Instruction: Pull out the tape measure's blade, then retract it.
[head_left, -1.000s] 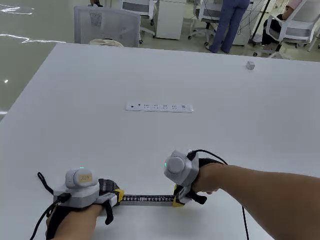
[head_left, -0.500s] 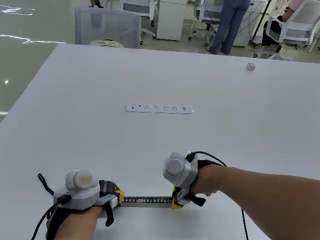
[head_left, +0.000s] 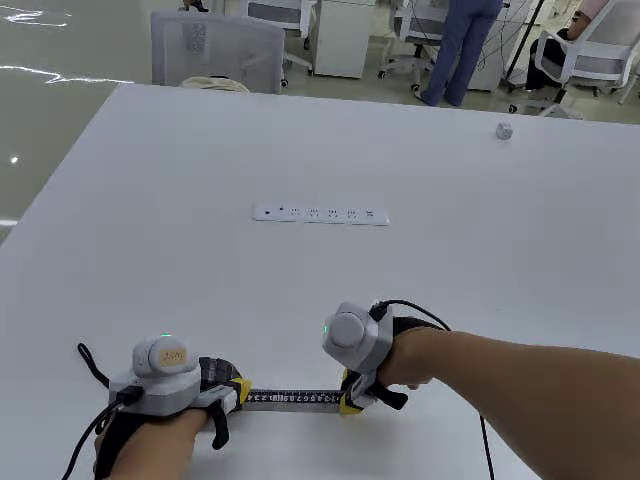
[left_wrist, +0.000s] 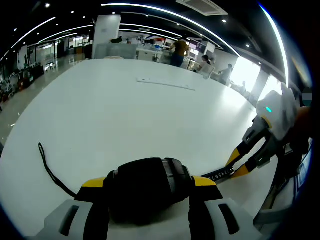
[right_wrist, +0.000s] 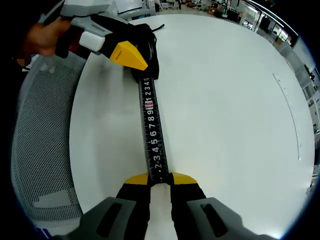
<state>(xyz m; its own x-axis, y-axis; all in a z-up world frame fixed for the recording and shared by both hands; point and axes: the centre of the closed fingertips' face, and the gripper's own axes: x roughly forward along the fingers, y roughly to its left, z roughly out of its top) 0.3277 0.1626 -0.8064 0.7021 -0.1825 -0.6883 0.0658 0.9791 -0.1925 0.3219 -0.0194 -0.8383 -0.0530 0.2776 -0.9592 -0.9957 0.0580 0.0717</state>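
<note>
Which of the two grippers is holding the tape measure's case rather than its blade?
The left gripper: its jaws clamp the black case, while the right gripper pinches the numbered blade drawn out of that case.

The white table is showing a smooth, faintly sheened top, on it the tape measure's black case is looking matt and rubbery and its blade smooth coated metal, while beyond the table the floor is gleaming glossy.

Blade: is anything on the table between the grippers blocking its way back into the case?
Nothing visible. The blade runs straight over bare table from the right gripper to the case in the left gripper.
</note>
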